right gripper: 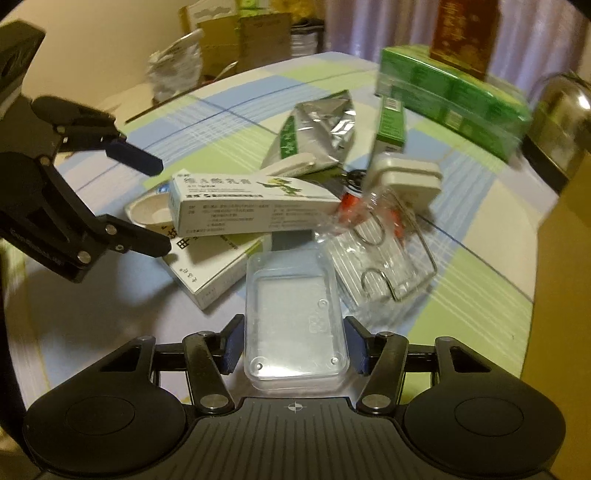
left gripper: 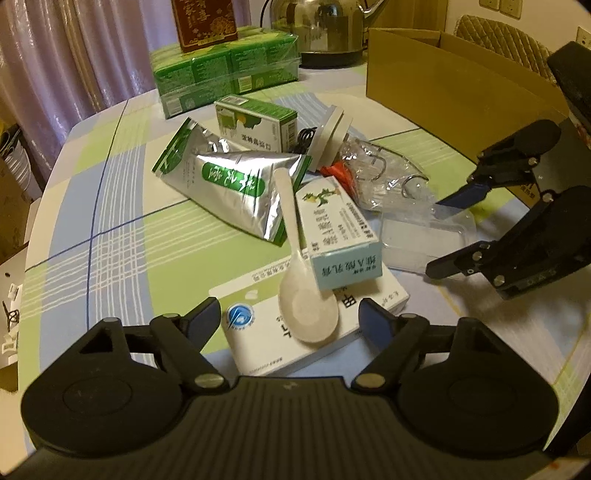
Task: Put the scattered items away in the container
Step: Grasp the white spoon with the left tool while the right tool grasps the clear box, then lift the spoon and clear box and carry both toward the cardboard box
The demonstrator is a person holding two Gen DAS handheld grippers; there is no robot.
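The scattered items lie in a heap on the checked tablecloth. A white spoon point(left gripper: 308, 314) rests on a flat white box point(left gripper: 266, 343), its bowl between the wide-apart fingers of my open left gripper point(left gripper: 290, 319). My left gripper point(right gripper: 159, 206) also shows in the right wrist view. Across the spoon's handle lies a long ointment box point(left gripper: 336, 229). My right gripper point(right gripper: 295, 347) is shut on a clear plastic case point(right gripper: 295, 314), a pad against each long side. An open cardboard box point(left gripper: 443, 74) stands at the back right.
A silver foil pouch point(left gripper: 229, 184), a small green-white carton point(left gripper: 258, 122) and a clear bag of metal hooks point(left gripper: 384, 173) with a white lid point(left gripper: 328, 136) fill the heap. Behind stand a green wrapped pack point(left gripper: 225, 70), a red-brown box point(left gripper: 207, 22) and a steel kettle point(left gripper: 321, 29).
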